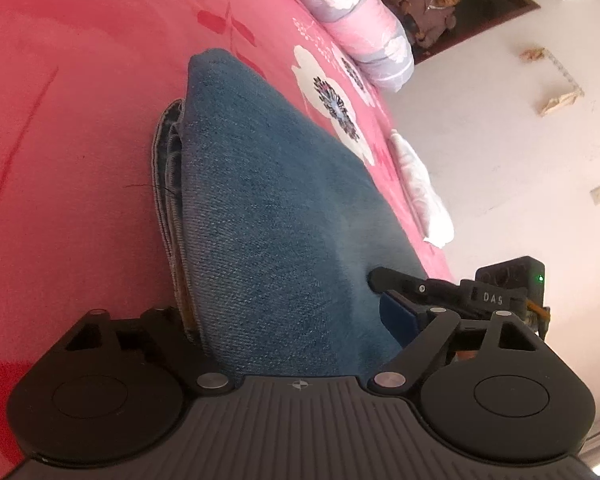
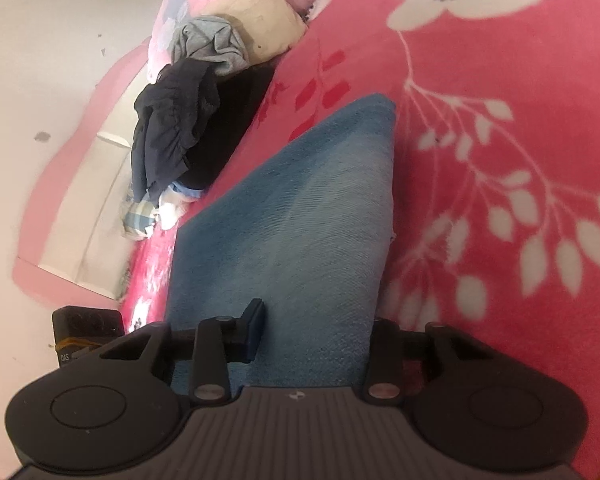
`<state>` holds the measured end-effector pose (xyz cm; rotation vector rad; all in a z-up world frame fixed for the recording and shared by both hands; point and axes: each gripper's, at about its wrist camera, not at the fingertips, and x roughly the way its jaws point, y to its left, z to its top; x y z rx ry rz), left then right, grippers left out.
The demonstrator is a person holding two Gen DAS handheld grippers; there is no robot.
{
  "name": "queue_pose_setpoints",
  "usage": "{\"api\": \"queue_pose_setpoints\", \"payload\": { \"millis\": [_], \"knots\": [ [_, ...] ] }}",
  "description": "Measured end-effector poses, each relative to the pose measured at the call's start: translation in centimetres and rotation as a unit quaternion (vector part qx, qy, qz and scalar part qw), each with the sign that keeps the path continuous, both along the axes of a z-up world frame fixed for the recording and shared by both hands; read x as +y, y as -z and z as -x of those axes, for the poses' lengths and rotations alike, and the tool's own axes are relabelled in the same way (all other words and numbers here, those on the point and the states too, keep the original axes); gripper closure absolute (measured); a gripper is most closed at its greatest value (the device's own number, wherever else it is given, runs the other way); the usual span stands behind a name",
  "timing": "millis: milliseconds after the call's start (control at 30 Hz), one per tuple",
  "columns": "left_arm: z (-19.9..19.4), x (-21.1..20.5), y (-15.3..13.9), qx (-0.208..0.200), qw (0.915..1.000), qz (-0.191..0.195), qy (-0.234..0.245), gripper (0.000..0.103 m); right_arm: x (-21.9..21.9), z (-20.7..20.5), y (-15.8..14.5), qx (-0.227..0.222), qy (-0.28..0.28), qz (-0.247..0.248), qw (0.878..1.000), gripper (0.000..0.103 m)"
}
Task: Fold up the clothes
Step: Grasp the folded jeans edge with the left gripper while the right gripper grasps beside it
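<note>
Both grippers sit at the near end of the folded jeans on the pink bedspread — left gripper spread wide around it, right gripper seemingly clamping it. Denim runs lengthwise straight away from both.

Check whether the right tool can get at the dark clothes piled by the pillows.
Probably not yet. The right tool is closed on the folded jeans, and the dark clothes pile lies apart, further up the pink bedspread. Nothing blocks the way once it lets go.
</note>
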<state>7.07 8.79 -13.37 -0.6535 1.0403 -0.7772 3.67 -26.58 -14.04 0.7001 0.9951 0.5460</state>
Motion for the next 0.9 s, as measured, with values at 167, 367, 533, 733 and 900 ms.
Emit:
{"api": "queue_pose_setpoints", "payload": {
  "millis": [167, 367, 533, 733, 900],
  "knots": [
    [0.6, -0.7, -0.7, -0.008, 0.9999, 0.001, 0.010, 0.017, 0.6, 0.8, -1.4, -0.007, -0.002, 0.030, 1.000, 0.065],
    [1.1, -1.8, -1.6, -0.014, 0.9997, 0.002, 0.020, 0.017, 0.8, 2.0, -2.8, -0.016, 0.004, 0.051, 0.999, 0.065],
    [1.8, -3.3, -2.6, -0.026, 0.9991, 0.000, 0.034, 0.017, 0.1, 3.3, -3.9, -0.024, 0.015, 0.057, 0.998, 0.065],
    [2.5, -6.2, -4.5, -0.046, 0.9974, 0.000, 0.055, 0.017, -1.9, 5.2, -5.7, -0.050, 0.032, 0.061, 0.996, 0.065],
    [3.1, -9.9, -7.0, -0.069, 0.9946, -0.003, 0.078, 0.017, -5.4, 7.1, -7.6, -0.079, 0.054, 0.058, 0.994, 0.065]
  ]
}}
